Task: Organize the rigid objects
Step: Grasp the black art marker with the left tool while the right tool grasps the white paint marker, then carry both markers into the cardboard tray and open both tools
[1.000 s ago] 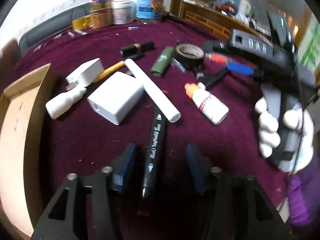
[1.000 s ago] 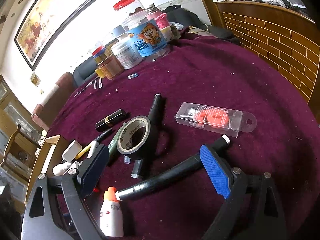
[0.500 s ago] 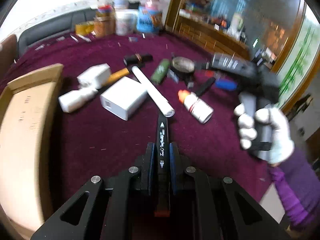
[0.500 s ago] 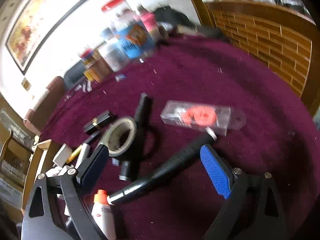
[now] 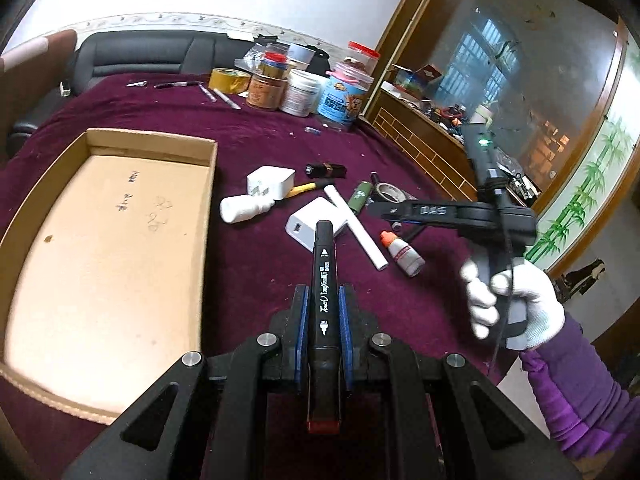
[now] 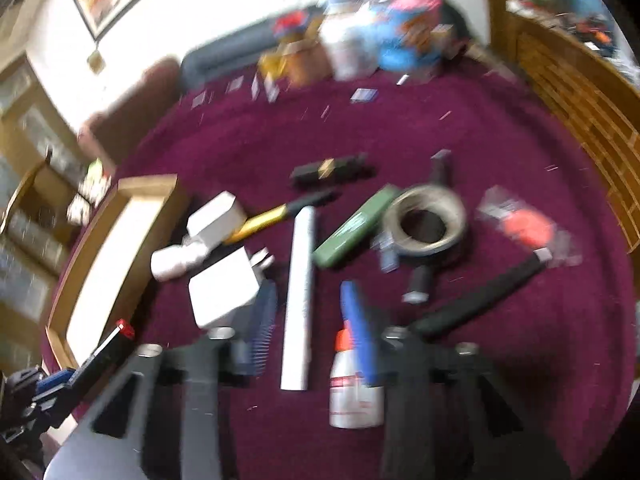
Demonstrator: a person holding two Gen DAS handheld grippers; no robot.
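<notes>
My left gripper (image 5: 323,292) is shut on a black marker (image 5: 325,280) and holds it in the air above the maroon cloth, to the right of the cardboard box (image 5: 100,240). My right gripper (image 6: 306,312) is open above a white tube (image 6: 299,292), which lies between its blue pads. The right gripper also shows in the left wrist view (image 5: 384,213), held by a white-gloved hand. A white glue bottle (image 6: 352,384) with an orange cap lies under the right finger. The right wrist view is blurred.
On the cloth lie two white chargers (image 5: 316,228), a white bottle (image 5: 244,209), a green tube (image 6: 352,232), a tape roll (image 6: 424,224), a yellow-handled tool (image 6: 276,214), a black lipstick (image 6: 328,170) and a black handle (image 6: 480,300). Jars (image 5: 304,88) stand at the back.
My left gripper has closed on the black marker and lifted it off the cloth. My right gripper has swung left, from the black handle to over the white tube.
</notes>
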